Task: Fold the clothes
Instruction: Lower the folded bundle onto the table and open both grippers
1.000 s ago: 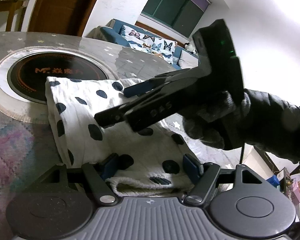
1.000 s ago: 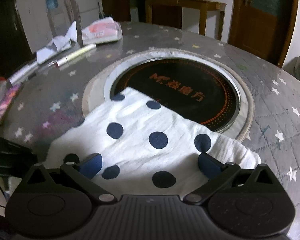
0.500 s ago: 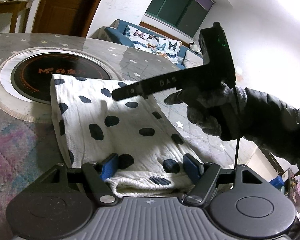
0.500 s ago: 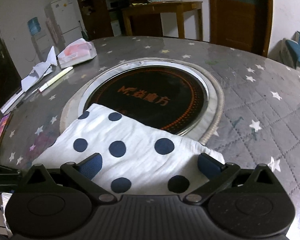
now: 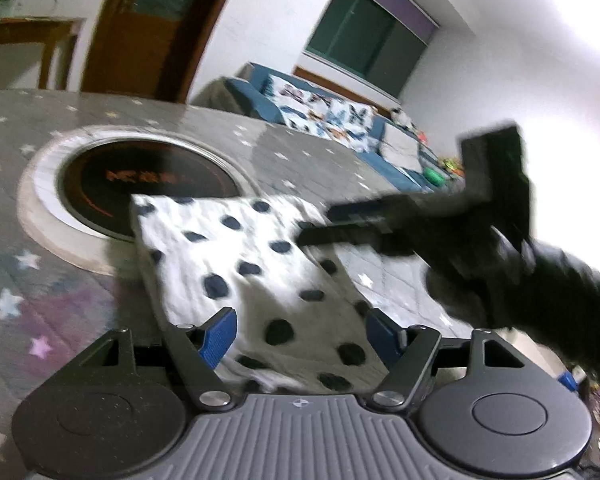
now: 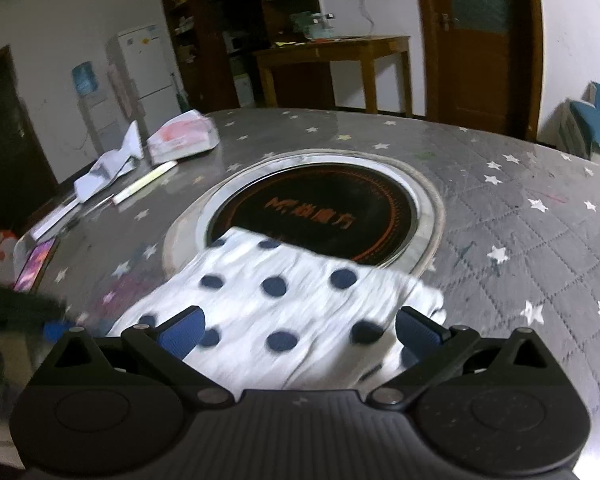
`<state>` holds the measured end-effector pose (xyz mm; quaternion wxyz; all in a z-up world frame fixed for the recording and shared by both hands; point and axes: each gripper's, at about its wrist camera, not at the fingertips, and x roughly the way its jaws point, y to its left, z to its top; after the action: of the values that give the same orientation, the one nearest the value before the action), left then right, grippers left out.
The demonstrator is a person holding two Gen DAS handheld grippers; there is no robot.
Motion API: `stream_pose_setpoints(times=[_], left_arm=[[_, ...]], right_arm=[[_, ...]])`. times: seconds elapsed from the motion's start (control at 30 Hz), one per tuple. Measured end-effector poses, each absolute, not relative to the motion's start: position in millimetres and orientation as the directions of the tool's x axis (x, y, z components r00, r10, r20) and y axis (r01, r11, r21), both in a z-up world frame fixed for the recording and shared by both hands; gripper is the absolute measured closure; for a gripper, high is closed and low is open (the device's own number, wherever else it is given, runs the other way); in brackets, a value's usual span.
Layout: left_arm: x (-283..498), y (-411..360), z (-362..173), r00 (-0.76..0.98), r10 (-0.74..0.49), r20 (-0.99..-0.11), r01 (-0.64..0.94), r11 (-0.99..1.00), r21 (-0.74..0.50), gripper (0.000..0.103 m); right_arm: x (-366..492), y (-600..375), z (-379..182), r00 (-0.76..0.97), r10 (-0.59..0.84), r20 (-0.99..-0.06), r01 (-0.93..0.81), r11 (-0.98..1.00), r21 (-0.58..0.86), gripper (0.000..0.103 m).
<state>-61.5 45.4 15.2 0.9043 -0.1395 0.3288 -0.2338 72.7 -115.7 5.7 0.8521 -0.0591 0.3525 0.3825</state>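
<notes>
Garment (image 5: 256,268), white with dark polka dots, folded, lies on star-print tablecloth (image 5: 52,292), far edge overlapping round black cooktop (image 5: 140,184) set in table. Left gripper (image 5: 300,330): blue pads spread wide, cloth between them, pads not pressing it. Right gripper (image 6: 300,328): pads spread equally wide over same garment, nothing pinched. In left view, right gripper appears blurred, carried by dark-gloved hand (image 5: 480,276) above garment's right edge.

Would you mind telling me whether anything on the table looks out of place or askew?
The folded white cloth with dark blue dots lies with its far edge over the black round cooktop set into the grey starred table, an odd resting place. Nothing looks spilled or damaged.
</notes>
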Motion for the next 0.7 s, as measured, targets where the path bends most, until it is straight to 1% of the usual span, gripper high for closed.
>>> stream_pose_setpoints(times=[0.1,0.17,0.2,0.27,0.3,0.37,0.43,0.53,0.7], left_arm=[[-56,53,17,0.701,-0.48,-0.528,0.288,0.867,-0.406,0.034],[-52,56,16,0.711,-0.461,-0.53,0.26,0.874,-0.41,0.044],[-50,56,15,0.716,-0.448,-0.535,0.245,0.879,-0.409,0.046],[-48,56,11,0.72,-0.423,-0.549,0.221,0.891,-0.397,0.06],[-47,55,9,0.721,-0.408,-0.559,0.208,0.898,-0.387,0.063],[-49,55,5,0.725,-0.39,-0.568,0.194,0.906,-0.375,0.07],[-52,55,1,0.727,-0.373,-0.576,0.18,0.914,-0.364,0.074],[-56,54,-2,0.739,-0.341,-0.581,0.164,0.927,-0.337,0.077],[-65,53,-5,0.748,-0.322,-0.58,0.154,0.935,-0.321,0.077]], right_arm=[[50,-115,10,0.449,0.63,-0.634,-0.728,0.669,0.15,0.002],[36,-113,12,0.44,0.644,-0.626,-0.753,0.644,0.135,0.005],[29,-112,12,0.433,0.65,-0.625,-0.765,0.631,0.127,0.005],[13,-110,14,0.426,0.659,-0.62,-0.787,0.608,0.105,0.008],[6,-109,14,0.419,0.663,-0.621,-0.798,0.595,0.096,0.01],[-6,-107,13,0.404,0.669,-0.624,-0.816,0.571,0.084,0.012],[-17,-106,11,0.39,0.675,-0.626,-0.832,0.55,0.075,0.017],[-26,-106,6,0.381,0.667,-0.641,-0.838,0.541,0.066,0.018],[-33,-108,3,0.39,0.653,-0.649,-0.831,0.554,0.059,0.018]])
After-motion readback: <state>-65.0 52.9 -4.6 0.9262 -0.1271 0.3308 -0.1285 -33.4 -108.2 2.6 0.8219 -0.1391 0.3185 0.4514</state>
